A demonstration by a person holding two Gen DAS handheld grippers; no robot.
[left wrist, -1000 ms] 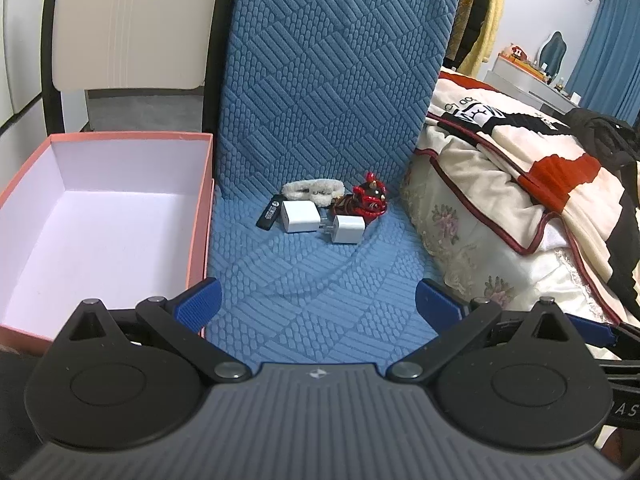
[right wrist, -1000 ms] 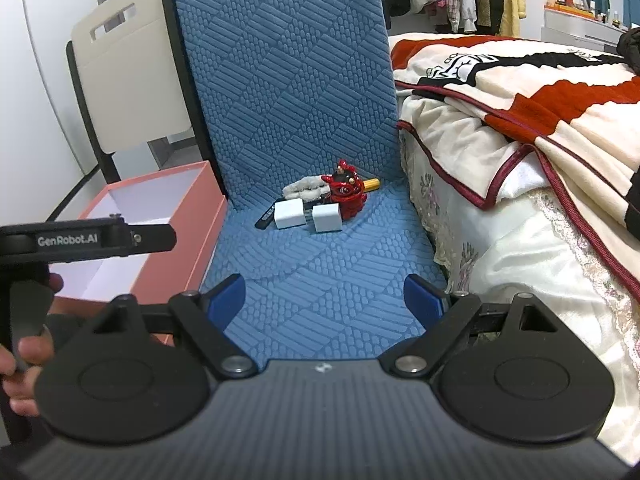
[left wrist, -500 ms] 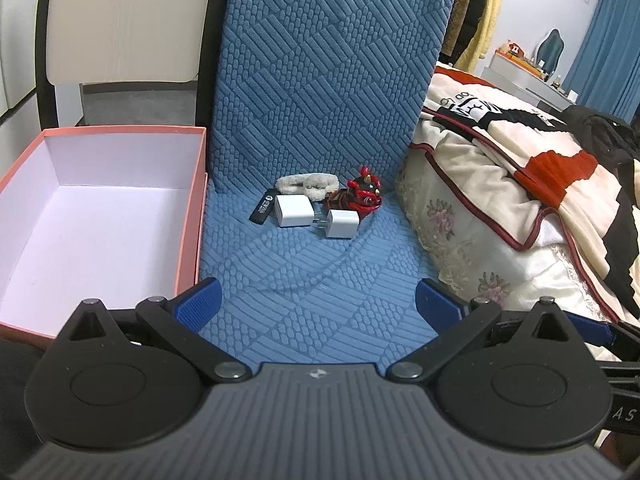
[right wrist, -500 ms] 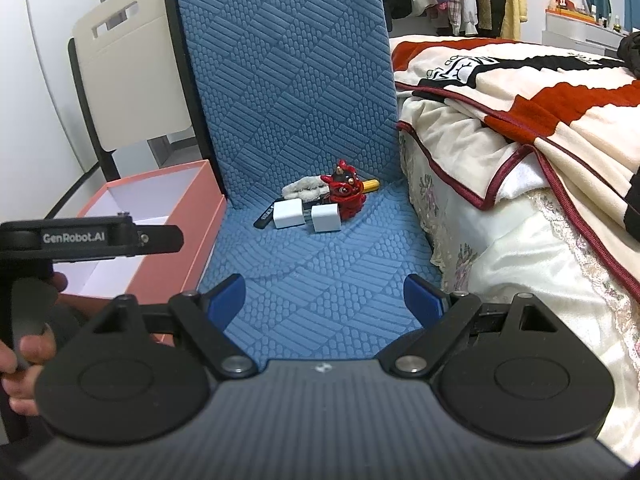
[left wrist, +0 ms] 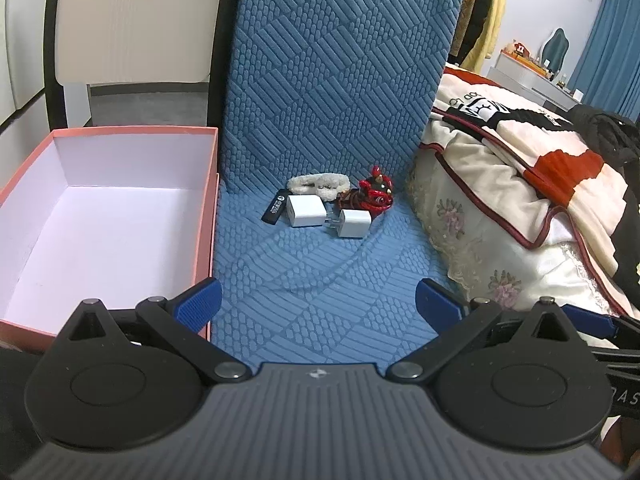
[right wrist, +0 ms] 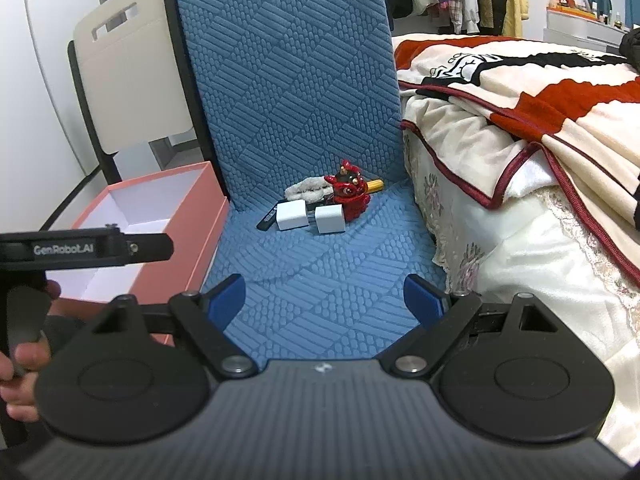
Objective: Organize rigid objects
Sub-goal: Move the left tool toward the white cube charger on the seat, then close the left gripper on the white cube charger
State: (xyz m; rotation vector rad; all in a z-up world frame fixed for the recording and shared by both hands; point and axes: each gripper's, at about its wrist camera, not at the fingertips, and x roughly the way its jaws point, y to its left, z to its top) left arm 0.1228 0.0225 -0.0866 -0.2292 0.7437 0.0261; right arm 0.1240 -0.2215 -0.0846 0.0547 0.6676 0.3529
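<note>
Both claws open over the blue chair seat

Left claw [left wrist: 318,300] and right claw [right wrist: 324,298] gape empty, well short of the pile at the seat's back: two white chargers [left wrist: 307,211] [left wrist: 354,223], black stick [left wrist: 275,208], red toy [right wrist: 349,194]; pink box [left wrist: 206,216] stands left of the seat

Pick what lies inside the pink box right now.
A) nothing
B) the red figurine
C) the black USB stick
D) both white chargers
A: the box shows only its bare white floor, while the chargers, figurine and USB stick all sit clustered on the blue seat.
</note>
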